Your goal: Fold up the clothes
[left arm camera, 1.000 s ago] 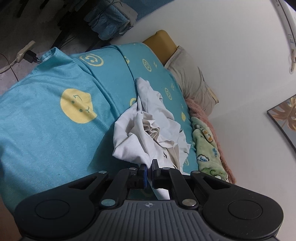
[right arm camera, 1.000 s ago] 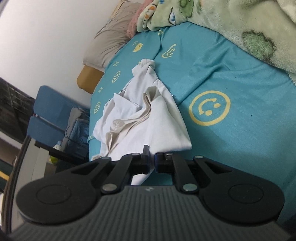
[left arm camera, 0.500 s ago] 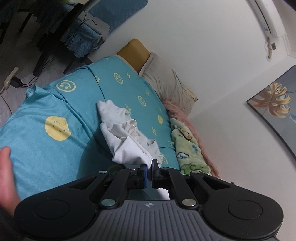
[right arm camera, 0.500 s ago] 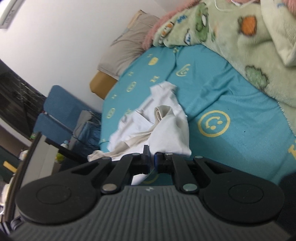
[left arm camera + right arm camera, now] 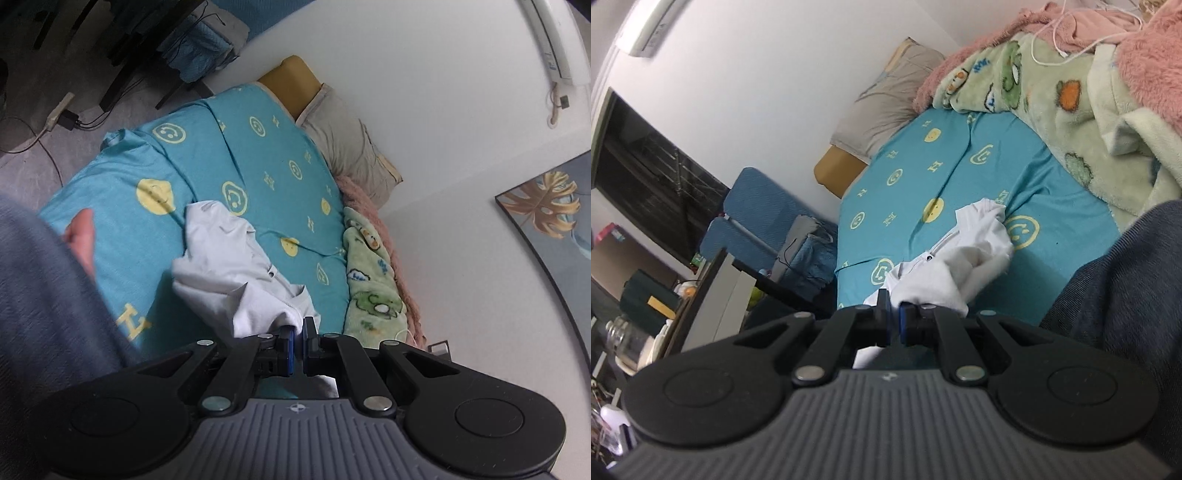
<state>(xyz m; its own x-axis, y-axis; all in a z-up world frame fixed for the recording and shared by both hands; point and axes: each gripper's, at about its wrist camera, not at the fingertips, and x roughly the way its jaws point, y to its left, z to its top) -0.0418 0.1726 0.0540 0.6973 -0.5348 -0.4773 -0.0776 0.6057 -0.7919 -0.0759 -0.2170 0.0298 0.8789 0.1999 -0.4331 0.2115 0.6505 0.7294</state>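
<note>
teal smiley bedsheet [image 5: 266,155], beige pillow [image 5: 351,155], green blanket [image 5: 1052,96]

Only yellow "H" letters among smiley faces on the teal bedsheet [image 5: 258,155]; no other legible text.

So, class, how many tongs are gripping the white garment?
2. The left tongs pinch one edge of the white garment; the right tongs pinch another edge, lifting it above the bed.
</note>
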